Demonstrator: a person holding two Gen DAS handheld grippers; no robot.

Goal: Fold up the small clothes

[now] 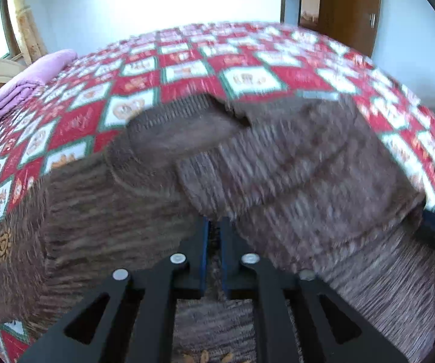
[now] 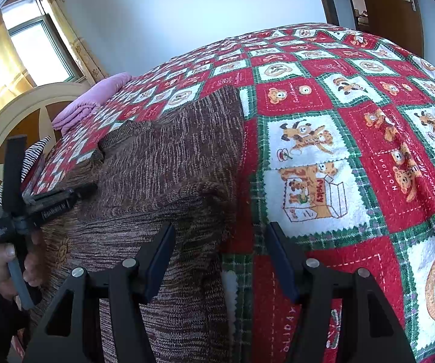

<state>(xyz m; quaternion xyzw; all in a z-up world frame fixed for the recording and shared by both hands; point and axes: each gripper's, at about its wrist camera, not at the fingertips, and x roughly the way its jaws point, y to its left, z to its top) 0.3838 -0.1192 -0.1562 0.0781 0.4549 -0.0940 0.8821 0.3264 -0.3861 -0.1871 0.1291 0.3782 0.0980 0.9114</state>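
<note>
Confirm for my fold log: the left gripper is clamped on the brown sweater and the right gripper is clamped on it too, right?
Not quite. The left gripper is shut on the brown sweater, but the right wrist view shows the right gripper open, its fingers apart above the sweater's edge and the quilt.

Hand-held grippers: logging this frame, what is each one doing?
Left hand-held gripper: closed on the brown sweater.
Right hand-held gripper: open, holding nothing.

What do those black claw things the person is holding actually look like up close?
Each gripper, left and right, has matte black angular linkage arms with cut-out slots and round silver rivets. The flat fingers carry dark blue pads. The left one shows small white lettering, unreadable. The bare hand emerges from a dark sleeve.
</note>
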